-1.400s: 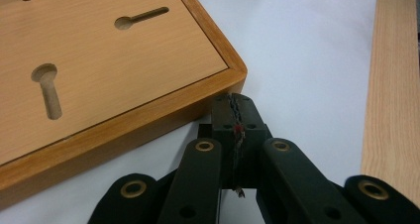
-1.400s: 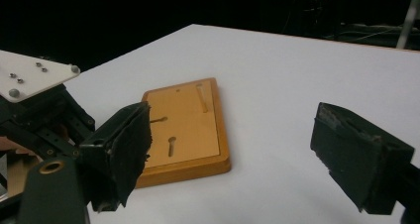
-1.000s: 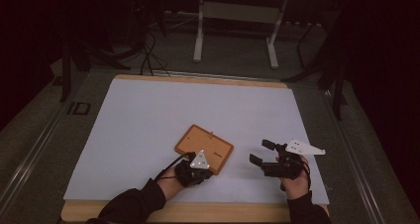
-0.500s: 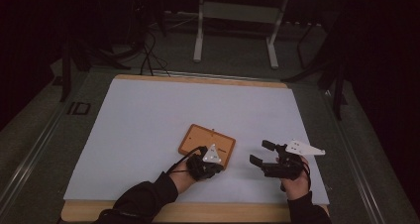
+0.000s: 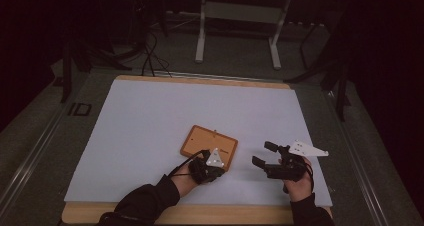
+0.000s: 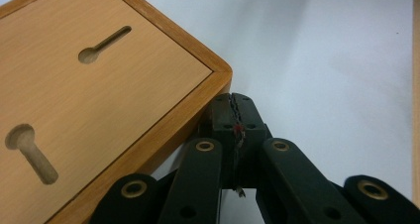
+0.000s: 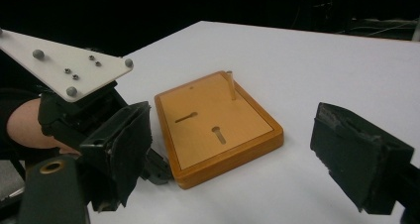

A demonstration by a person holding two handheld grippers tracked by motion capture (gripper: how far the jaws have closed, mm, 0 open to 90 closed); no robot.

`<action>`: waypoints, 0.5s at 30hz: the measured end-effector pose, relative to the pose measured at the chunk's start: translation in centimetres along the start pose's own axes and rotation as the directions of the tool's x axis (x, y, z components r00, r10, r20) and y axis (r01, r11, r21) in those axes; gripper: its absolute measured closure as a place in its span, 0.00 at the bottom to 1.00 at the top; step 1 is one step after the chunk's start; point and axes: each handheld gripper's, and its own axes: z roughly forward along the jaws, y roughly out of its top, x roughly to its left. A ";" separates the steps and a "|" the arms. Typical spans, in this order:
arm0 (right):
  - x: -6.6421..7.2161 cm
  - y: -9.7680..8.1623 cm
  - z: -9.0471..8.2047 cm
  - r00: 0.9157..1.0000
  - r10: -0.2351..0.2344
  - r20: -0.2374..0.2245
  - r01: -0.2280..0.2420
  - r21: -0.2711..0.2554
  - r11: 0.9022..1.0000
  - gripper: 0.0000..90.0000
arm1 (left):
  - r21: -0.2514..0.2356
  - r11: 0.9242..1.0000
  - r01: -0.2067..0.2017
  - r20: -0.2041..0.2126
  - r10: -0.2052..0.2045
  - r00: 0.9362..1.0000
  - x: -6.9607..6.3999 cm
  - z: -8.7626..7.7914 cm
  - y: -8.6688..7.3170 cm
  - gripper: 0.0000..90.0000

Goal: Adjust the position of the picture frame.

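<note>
Wooden frame (image 5: 209, 146) unmoved; left tool (image 5: 214, 167) drew back slightly.

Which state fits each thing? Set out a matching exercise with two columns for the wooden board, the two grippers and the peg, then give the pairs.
1. left gripper
2. right gripper
3. wooden board
4. peg

a. lies flat on the white table
b. jaws wide apart
c. stands up near the board's far edge
d. jaws shut, tips at the board's edge

Pairs: 1-d, 2-b, 3-a, 4-c
</note>
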 end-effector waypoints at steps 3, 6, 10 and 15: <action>-0.1 0.0 0.0 1.000 0.002 -0.001 -0.002 0.000 1.000 0.17 | 0.005 1.000 0.028 0.002 -0.028 1.000 0.4 0.2 0.3 1.00; 0.0 0.0 0.0 1.000 0.002 -0.002 -0.002 0.000 1.000 0.17 | 0.005 0.999 0.034 -0.013 -0.034 0.999 0.7 0.5 0.6 1.00; -0.1 0.0 0.0 1.000 0.004 -0.003 -0.004 0.000 1.000 0.18 | 0.006 0.999 0.046 -0.029 -0.046 0.999 1.0 0.9 1.1 1.00; -0.1 0.0 0.1 1.000 0.004 -0.002 -0.004 0.002 1.000 0.18 | 0.008 0.999 0.050 -0.045 -0.049 0.998 1.4 1.6 1.8 1.00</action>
